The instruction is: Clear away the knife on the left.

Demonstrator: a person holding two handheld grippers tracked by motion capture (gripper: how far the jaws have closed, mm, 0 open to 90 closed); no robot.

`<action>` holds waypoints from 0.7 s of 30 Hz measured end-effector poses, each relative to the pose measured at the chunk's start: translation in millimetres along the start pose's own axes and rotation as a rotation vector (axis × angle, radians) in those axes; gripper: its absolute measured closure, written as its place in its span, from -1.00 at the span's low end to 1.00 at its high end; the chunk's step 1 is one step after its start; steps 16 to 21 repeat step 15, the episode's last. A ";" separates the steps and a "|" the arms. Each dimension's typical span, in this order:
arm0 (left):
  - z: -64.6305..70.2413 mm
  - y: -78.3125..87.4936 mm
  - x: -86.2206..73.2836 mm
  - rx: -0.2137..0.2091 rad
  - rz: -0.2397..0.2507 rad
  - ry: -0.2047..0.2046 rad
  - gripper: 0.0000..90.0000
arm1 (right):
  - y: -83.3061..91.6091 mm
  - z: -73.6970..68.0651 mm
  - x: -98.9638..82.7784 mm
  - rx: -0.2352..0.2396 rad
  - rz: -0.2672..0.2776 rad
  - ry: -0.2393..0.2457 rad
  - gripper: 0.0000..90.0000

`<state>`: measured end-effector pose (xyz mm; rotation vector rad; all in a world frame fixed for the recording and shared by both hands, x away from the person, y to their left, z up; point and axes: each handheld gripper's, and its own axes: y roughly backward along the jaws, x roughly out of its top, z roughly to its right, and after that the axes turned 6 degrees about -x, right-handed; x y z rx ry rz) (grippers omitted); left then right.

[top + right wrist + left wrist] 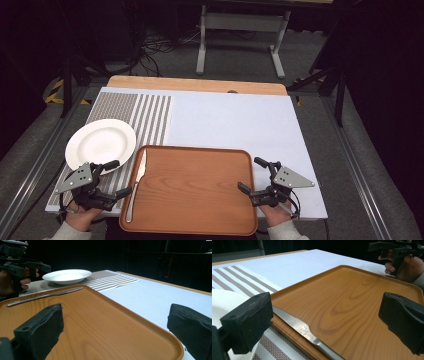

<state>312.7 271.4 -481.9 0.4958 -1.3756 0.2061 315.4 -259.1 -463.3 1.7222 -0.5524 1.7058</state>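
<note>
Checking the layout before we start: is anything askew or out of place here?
The knife lies along the tray's left rim, half propped on the edge rather than flat. The plate sits squarely on the striped mat.

A steel knife (136, 186) lies flat along the wooden tray's (200, 200) left edge, blade seemingly pointing away.

Prob. a lab or test studio, not a home: black curtains round the table (240, 120), cables (150, 50) loose on grey carpet, metal rails (35, 165) w/ hazard tape (56, 90), adjustable bench frame (242, 35) behind.
</note>
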 end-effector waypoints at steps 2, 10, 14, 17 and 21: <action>0.1 0.3 0.5 -0.001 -0.001 0.006 -0.99 | 0.0 -0.1 0.1 0.000 -0.002 -0.001 -0.97; 1.4 0.9 2.2 -0.003 0.005 0.021 -0.99 | 0.1 -0.9 1.3 0.000 -0.005 0.002 -0.97; 4.3 0.5 4.5 0.011 -0.009 -0.012 -0.99 | 0.5 -1.0 1.6 0.000 -0.003 0.000 -0.97; 4.3 0.5 4.5 0.011 -0.009 -0.012 -0.99 | 0.5 -0.8 1.6 -0.001 -0.002 0.000 -0.97; 4.3 0.5 4.5 0.011 -0.009 -0.012 -0.99 | 0.5 -0.8 1.6 -0.001 -0.002 0.000 -0.97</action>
